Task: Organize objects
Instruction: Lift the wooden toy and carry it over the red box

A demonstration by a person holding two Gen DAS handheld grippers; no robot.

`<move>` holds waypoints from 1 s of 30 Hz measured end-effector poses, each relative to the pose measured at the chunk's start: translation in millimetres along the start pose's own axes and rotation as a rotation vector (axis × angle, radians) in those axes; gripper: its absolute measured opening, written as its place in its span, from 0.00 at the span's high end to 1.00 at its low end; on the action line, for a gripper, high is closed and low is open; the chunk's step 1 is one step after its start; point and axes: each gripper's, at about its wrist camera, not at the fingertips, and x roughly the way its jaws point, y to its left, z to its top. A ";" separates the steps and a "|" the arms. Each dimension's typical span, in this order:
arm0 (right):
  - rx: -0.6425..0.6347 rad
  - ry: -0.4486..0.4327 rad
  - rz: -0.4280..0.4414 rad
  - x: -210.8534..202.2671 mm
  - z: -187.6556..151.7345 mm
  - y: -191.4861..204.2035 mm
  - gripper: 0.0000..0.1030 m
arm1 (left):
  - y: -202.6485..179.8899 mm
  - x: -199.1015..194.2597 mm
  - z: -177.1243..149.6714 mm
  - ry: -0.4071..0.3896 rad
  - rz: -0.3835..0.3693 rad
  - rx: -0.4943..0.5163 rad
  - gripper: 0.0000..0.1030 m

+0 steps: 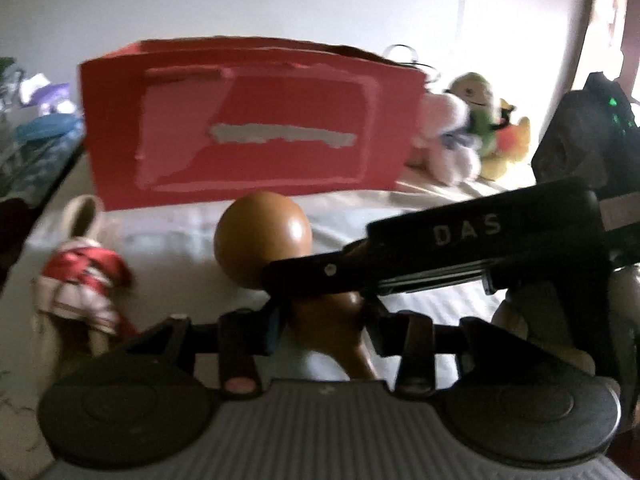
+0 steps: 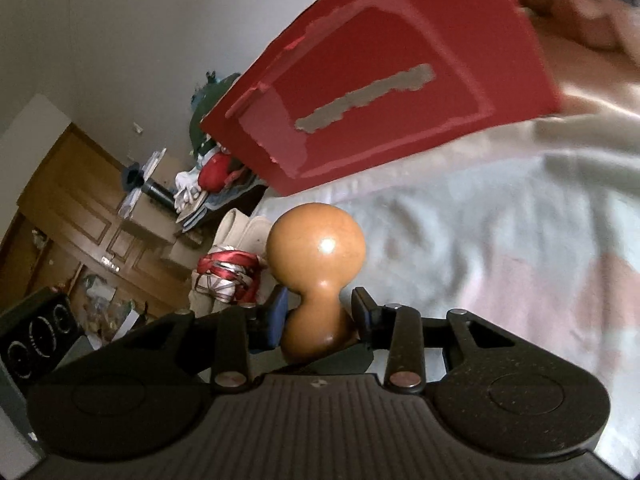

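Observation:
A brown wooden gourd-shaped object [image 1: 262, 240] with a round head and narrow neck sits between both grippers. My left gripper [image 1: 324, 320] is shut on its lower body. My right gripper [image 2: 320, 312] is shut on its neck, and in the left wrist view its black finger [image 1: 420, 256] crosses in front of the object [image 2: 316, 252]. A red cardboard box [image 1: 248, 120] stands open-topped on the bed behind it; it also shows in the right wrist view [image 2: 384, 88].
A doll in a red and white dress [image 1: 80, 284] lies at the left on the pale bedsheet [image 1: 420, 200]. Plush toys [image 1: 472, 132] sit right of the box. Wooden cabinets [image 2: 80, 208] and clutter stand beyond the bed.

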 end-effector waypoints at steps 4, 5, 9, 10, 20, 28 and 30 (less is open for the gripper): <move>0.037 -0.025 0.003 -11.5 -4.7 -8.7 0.64 | -10.5 3.9 -3.6 0.004 -0.024 0.019 0.44; 0.040 -0.030 0.000 -12.1 -4.9 -8.0 0.64 | -12.2 5.3 -4.3 0.006 -0.027 0.022 0.43; 0.036 -0.048 -0.010 -17.3 -6.4 -5.1 0.66 | -19.0 8.0 -3.3 0.009 -0.033 0.039 0.42; 0.036 -0.052 -0.012 -19.1 -6.8 -4.9 0.67 | -21.1 7.7 -3.2 0.009 -0.036 0.040 0.42; 0.024 -0.083 -0.010 -36.1 -24.7 1.9 0.69 | -38.1 -1.7 -6.4 0.026 -0.081 0.055 0.53; -0.007 -0.162 -0.002 -69.9 -34.2 21.7 0.69 | -63.3 -26.0 -13.4 -0.027 -0.090 0.099 0.54; -0.028 -0.192 -0.010 -78.9 -32.8 29.9 0.69 | -72.1 -34.3 -12.3 -0.049 -0.090 0.120 0.54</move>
